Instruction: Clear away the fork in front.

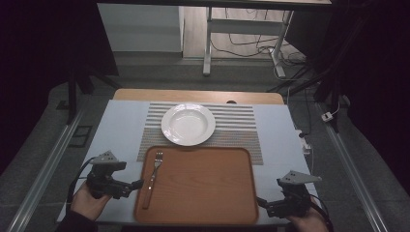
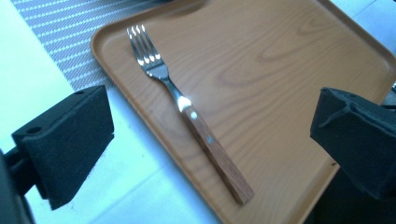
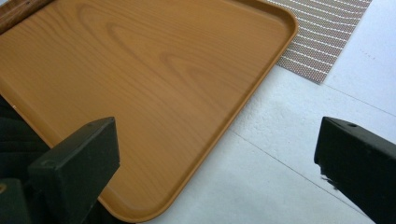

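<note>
The wooden tray (image 1: pixel 203 188) lies at the near centre of the white table (image 1: pixel 121 125). A fork (image 1: pixel 152 179) with a wooden handle lies flat on the tray along its 9 o'clock edge, tines toward 12 o'clock. A white plate (image 1: pixel 188 124) rests on a striped placemat (image 1: pixel 237 125) just beyond the tray, at 12 o'clock. The left gripper (image 1: pixel 138 183) sits at the tray's 9 o'clock side, fingers (image 2: pixel 70 140) spread open, empty, near the fork handle. The right gripper (image 1: pixel 263 202) sits at the tray's 4 o'clock corner, fingers (image 3: pixel 79 158) spread open, empty.
</note>
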Demonstrator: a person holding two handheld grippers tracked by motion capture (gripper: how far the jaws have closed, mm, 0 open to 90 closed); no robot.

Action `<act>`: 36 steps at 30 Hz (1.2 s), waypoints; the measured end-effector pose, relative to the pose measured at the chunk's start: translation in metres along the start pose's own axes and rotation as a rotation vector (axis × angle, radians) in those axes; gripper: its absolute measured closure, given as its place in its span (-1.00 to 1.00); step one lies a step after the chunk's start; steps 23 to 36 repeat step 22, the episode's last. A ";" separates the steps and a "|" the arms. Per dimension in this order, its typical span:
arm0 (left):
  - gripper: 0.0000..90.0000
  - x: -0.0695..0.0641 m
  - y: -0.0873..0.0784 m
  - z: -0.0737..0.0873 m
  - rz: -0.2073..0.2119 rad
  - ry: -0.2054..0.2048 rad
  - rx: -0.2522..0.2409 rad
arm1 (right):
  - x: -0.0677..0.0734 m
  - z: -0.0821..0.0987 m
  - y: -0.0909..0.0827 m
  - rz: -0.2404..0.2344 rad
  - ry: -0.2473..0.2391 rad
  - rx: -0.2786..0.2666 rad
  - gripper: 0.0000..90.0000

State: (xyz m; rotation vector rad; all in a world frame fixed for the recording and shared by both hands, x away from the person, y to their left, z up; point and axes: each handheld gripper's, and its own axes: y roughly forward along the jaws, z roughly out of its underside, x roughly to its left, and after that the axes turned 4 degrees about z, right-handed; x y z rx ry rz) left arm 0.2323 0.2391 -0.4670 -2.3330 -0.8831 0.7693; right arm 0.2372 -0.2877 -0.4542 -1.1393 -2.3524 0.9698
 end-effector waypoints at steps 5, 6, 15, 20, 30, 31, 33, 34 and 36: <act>-1.00 0.002 -0.008 0.016 -0.003 -0.024 -0.003 | 0.000 0.000 0.000 0.002 0.004 0.001 -0.98; -1.00 0.003 -0.011 0.020 -0.004 -0.032 -0.007 | 0.000 0.000 0.000 0.001 0.005 0.001 -0.98; -1.00 0.004 -0.023 0.041 -0.043 -0.057 0.004 | 0.001 0.000 0.000 0.006 0.006 0.005 -0.99; -1.00 0.004 -0.024 0.043 -0.052 -0.063 0.010 | 0.001 0.000 0.000 0.005 0.005 0.006 -0.98; -1.00 0.005 -0.024 0.043 -0.044 -0.067 0.005 | 0.001 0.000 0.000 0.004 0.003 0.007 -0.98; -1.00 0.005 -0.024 0.043 -0.044 -0.067 0.005 | 0.001 0.000 0.000 0.004 0.003 0.007 -0.98; -1.00 0.005 -0.024 0.043 -0.044 -0.067 0.005 | 0.001 0.000 0.000 0.004 0.003 0.007 -0.98; -1.00 0.005 -0.024 0.043 -0.044 -0.067 0.005 | 0.001 0.000 0.000 0.004 0.003 0.007 -0.98; -1.00 0.005 -0.024 0.043 -0.044 -0.067 0.005 | 0.001 0.000 0.000 0.004 0.003 0.007 -0.98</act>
